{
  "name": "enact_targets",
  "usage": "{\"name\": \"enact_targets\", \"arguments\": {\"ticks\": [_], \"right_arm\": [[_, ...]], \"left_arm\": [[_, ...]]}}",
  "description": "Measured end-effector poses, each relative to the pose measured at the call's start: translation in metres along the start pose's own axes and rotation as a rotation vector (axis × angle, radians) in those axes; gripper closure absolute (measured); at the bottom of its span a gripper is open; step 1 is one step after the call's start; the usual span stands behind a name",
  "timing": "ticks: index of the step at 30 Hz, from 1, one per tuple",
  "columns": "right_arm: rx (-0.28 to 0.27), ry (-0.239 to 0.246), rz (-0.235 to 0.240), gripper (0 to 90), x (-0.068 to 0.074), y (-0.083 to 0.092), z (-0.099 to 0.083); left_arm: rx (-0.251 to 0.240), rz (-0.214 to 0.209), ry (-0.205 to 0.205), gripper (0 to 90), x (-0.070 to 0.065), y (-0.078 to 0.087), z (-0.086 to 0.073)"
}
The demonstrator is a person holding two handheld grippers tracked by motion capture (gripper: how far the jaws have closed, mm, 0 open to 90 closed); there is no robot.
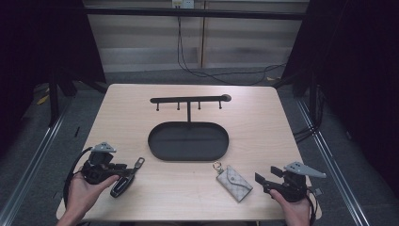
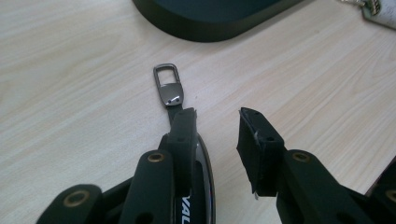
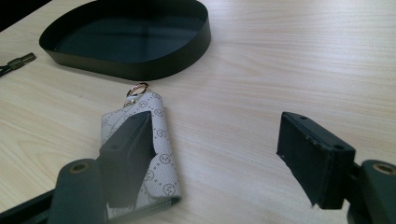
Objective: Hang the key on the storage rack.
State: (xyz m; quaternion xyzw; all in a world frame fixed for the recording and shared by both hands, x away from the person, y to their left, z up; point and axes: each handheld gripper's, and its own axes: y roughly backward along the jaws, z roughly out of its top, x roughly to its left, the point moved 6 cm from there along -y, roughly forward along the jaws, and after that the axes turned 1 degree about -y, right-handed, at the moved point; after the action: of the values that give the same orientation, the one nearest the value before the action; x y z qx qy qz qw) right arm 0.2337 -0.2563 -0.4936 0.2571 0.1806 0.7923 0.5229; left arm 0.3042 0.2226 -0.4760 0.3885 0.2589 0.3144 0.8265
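Observation:
A black car key fob (image 1: 121,185) with a metal loop (image 2: 168,86) on its strap lies on the wooden table at the front left. My left gripper (image 1: 126,172) is held low over it, its jaws apart; the fob (image 2: 201,186) lies along the inside of the left jaw, with a bare gap to the other jaw. A beige patterned key pouch (image 1: 235,182) with a gold ring lies at the front right. My right gripper (image 1: 261,182) is open just right of it, and in the right gripper view one jaw hangs over the pouch (image 3: 161,154).
A black oval tray (image 1: 151,141) sits mid-table, with a T-shaped hook rack (image 1: 188,100) rising from its far side. The tray wall (image 3: 140,67) is beyond the pouch and the tray edge (image 2: 205,30) is ahead of the fob. Dark frame posts flank the table.

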Motion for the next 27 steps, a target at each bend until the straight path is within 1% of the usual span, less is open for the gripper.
{"name": "enact_targets", "arguments": {"ticks": [1, 3, 4, 5, 6, 9, 12, 13, 15, 16, 18, 19, 21, 22, 23, 24, 25, 26, 27], "right_arm": [[0.004, 0.003, -0.001, 27.6, 0.0, 0.0, 0.0], [0.006, 0.005, -0.003, 27.6, 0.0, -0.001, 0.0], [0.01, 0.008, -0.002, 27.3, 0.001, -0.002, -0.001], [0.01, 0.008, -0.002, 27.3, 0.001, -0.002, -0.001], [0.014, 0.011, -0.002, 27.3, 0.002, -0.003, -0.001], [0.016, 0.008, 0.001, 27.2, 0.002, -0.004, -0.001], [0.018, 0.014, 0.003, 27.0, 0.002, -0.004, -0.001], [0.02, 0.016, 0.004, 26.9, 0.002, -0.004, -0.001], [0.021, 0.016, 0.003, 26.9, 0.002, -0.004, -0.001], [0.023, 0.018, 0.002, 26.9, 0.002, -0.005, -0.001], [0.024, 0.018, 0.001, 26.9, 0.002, -0.005, -0.001], [0.024, 0.018, 0.001, 26.9, 0.002, -0.005, -0.001], [0.024, 0.016, 0.001, 26.8, 0.002, -0.005, -0.001], [0.023, 0.014, 0.001, 26.8, 0.002, -0.005, -0.001], [0.023, 0.014, 0.001, 26.8, 0.002, -0.005, -0.001], [0.024, 0.015, 0.003, 26.8, 0.002, -0.005, -0.001], [0.025, 0.015, 0.004, 26.9, 0.002, -0.005, -0.001], [0.025, 0.015, 0.004, 26.9, 0.002, -0.005, -0.001], [0.024, 0.015, 0.004, 26.8, 0.002, -0.005, -0.001]], "left_arm": [[0.0, 0.0, 0.0, 66.6, 0.0, 0.0, 0.0], [0.016, -0.001, 0.001, 66.1, 0.001, -0.003, 0.002], [0.021, 0.009, -0.008, 61.9, 0.002, -0.004, 0.004], [0.023, 0.024, -0.006, 61.9, 0.002, -0.004, 0.005], [0.042, 0.034, -0.007, 58.9, 0.003, -0.006, 0.008], [0.044, 0.044, -0.003, 58.5, 0.004, -0.007, 0.012], [0.072, 0.055, -0.016, 58.5, 0.006, -0.007, 0.017], [0.079, 0.048, -0.013, 58.5, 0.006, -0.009, 0.021], [0.081, 0.049, -0.012, 58.5, 0.006, -0.009, 0.022], [0.094, 0.044, -0.019, 58.2, 0.006, -0.011, 0.024], [0.096, 0.048, -0.016, 58.2, 0.006, -0.011, 0.025], [0.106, 0.05, -0.023, 58.2, 0.007, -0.011, 0.026], [0.111, 0.046, -0.013, 58.7, 0.008, -0.012, 0.029], [0.111, 0.049, -0.006, 63.3, 0.009, -0.012, 0.03], [0.113, 0.044, 0.002, 63.3, 0.009, -0.012, 0.031], [0.119, 0.028, 0.011, 63.5, 0.01, -0.011, 0.032], [0.126, 0.027, 0.015, 63.5, 0.01, -0.012, 0.033], [0.126, 0.027, 0.015, 63.0, 0.01, -0.012, 0.033], [0.134, 0.018, 0.007, 63.0, 0.011, -0.012, 0.033]]}}
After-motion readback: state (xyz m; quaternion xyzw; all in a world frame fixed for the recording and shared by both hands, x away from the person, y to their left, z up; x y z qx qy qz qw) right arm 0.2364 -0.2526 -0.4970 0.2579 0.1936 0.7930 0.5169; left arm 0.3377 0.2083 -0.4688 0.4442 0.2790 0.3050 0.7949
